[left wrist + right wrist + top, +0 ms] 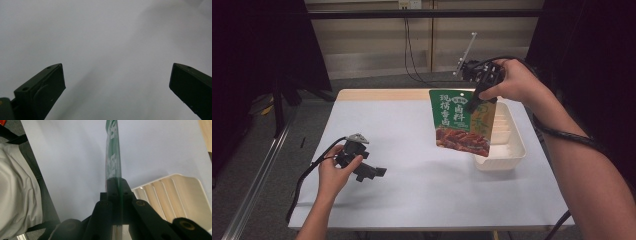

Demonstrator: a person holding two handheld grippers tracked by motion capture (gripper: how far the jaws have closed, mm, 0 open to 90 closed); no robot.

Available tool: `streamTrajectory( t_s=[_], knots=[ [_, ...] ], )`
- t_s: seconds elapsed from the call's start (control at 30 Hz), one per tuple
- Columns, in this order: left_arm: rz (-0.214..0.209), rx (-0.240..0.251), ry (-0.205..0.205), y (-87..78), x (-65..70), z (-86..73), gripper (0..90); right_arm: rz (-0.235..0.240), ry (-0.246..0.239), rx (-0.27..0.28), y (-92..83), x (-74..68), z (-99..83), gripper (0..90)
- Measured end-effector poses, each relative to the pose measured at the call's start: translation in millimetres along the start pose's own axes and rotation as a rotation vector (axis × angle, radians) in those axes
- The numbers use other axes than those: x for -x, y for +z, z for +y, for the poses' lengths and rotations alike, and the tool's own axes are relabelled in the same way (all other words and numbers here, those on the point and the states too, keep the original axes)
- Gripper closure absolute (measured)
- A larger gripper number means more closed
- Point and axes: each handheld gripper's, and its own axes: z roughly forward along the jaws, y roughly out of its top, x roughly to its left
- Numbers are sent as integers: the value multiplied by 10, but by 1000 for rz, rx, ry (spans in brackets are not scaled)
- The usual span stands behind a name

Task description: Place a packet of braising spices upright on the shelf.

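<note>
A green food pouch (459, 120) with white characters and a picture of braised meat hangs above the table, held by its top right edge. My right gripper (474, 101) is shut on that edge, and in the right gripper view the pouch (113, 157) runs edge-on between the closed jaws. A white ribbed tray (508, 145) stands on the table just behind and right of the pouch; the tray (175, 195) also lies below the jaws. My left gripper (379, 172) rests low over the table at the left, and its jaws stand wide apart with nothing between them (117, 82).
The white table (412, 165) has a wooden strip along its far edge. Dark curtains hang at both sides. A cable runs down the back wall. A metal rail lies on the floor at the left.
</note>
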Motion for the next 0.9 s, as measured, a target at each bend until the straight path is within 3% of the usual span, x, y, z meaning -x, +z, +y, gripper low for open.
streamTrajectory(
  t_s=[0.9],
  knots=[
    [-9, 14, 3, -85, -4, -44, 0, -44, 98, -17, -230, 198, -436, 900]
  ],
)
